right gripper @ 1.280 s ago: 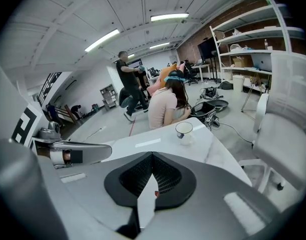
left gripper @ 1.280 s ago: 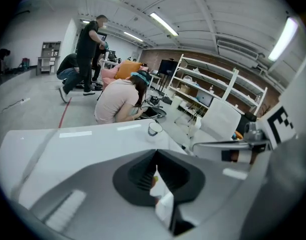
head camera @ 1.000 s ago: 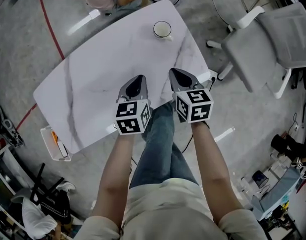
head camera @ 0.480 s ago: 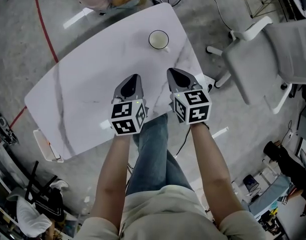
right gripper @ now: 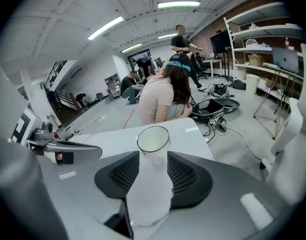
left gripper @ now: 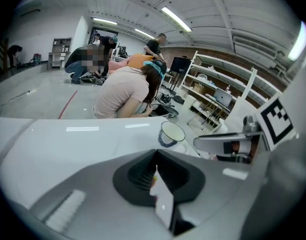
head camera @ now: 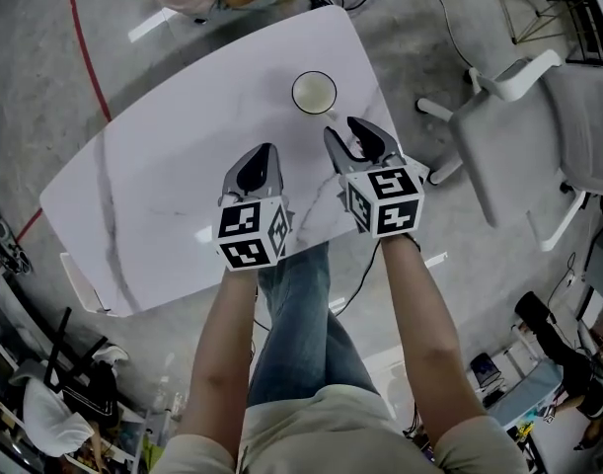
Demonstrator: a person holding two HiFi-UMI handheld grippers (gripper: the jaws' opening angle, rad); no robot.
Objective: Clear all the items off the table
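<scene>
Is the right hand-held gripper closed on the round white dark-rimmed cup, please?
No, on the right hand-held gripper the jaws have just been opening and stand apart, empty, short of the round white cup.

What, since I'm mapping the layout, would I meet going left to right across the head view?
In order: red floor line → left gripper → cup → right gripper, whose jaws have just been opening with nothing between them → chair.
</scene>
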